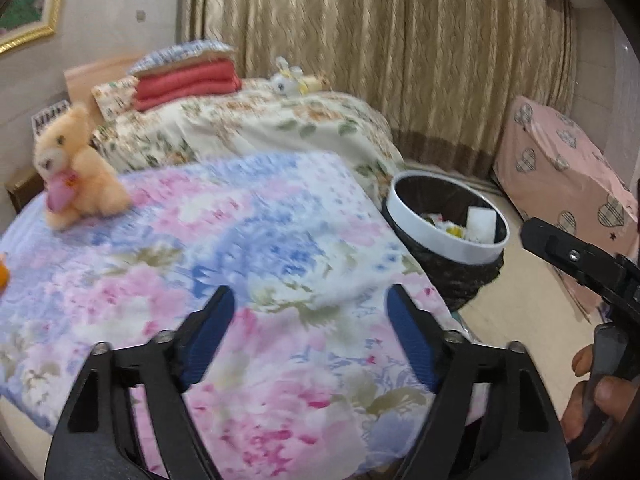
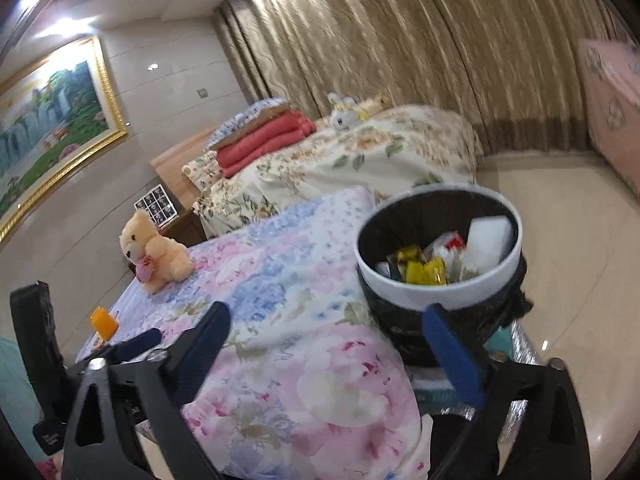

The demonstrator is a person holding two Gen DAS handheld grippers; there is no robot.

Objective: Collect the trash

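Trash [image 2: 426,270] inside white-rimmed bin [image 2: 404,294]

Orange object [image 1: 3,270] cut off at left edge; bin [image 2: 438,296] contents blurred, perhaps wrappers; bin base hidden behind bedspread [image 2: 280,300].

Bin [image 2: 439,256] right of bed [image 2: 280,280]; trash [image 2: 426,270] in bin; teddy [image 2: 154,250] on bed.
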